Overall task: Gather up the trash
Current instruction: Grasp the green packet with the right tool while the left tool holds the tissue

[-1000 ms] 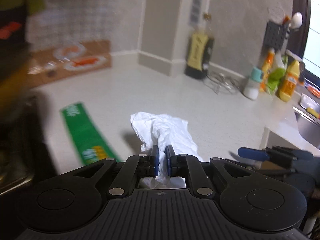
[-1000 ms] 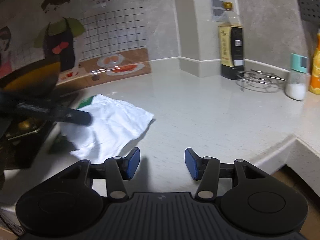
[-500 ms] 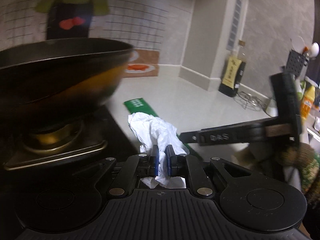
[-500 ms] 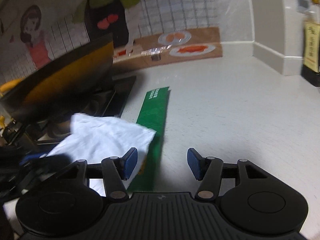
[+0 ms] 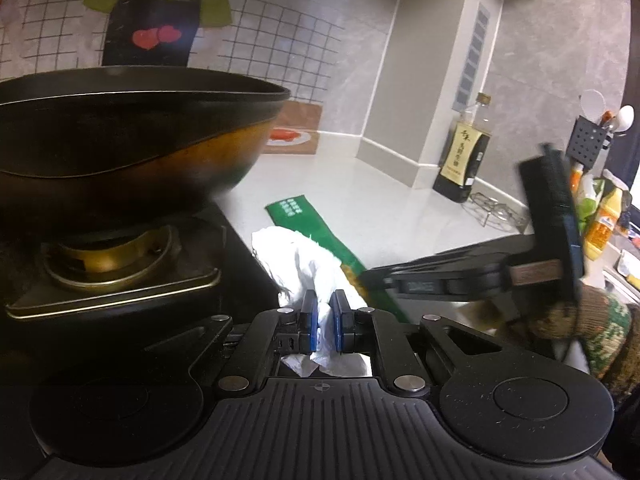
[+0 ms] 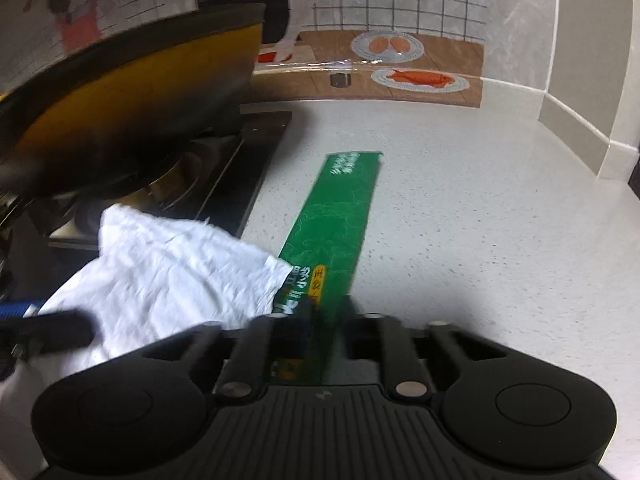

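My left gripper (image 5: 324, 312) is shut on a crumpled white tissue (image 5: 296, 256), which hangs over the stove's edge. The same tissue (image 6: 168, 264) fills the lower left of the right wrist view, with the left gripper (image 6: 60, 328) dark and blurred beside it. A long green wrapper (image 6: 340, 208) lies flat on the white counter (image 6: 480, 220). My right gripper (image 6: 326, 320) is closing its jaws on the wrapper's near end, and the pads press on it. From the left wrist view the wrapper (image 5: 304, 216) runs behind the tissue to the right gripper (image 5: 372, 280).
A dark wok (image 5: 120, 140) sits on the gas burner (image 5: 108, 256) at the left, overhanging the counter's edge. A sauce bottle (image 5: 464, 156), a wire trivet (image 5: 496, 208) and yellow bottles (image 5: 600, 224) stand at the far right. A gloved hand (image 5: 580, 316) holds the right gripper.
The right gripper moved left to the green wrapper and its jaws went from wide open to closed on its near end. The left gripper swung towards the stove, tissue still held.
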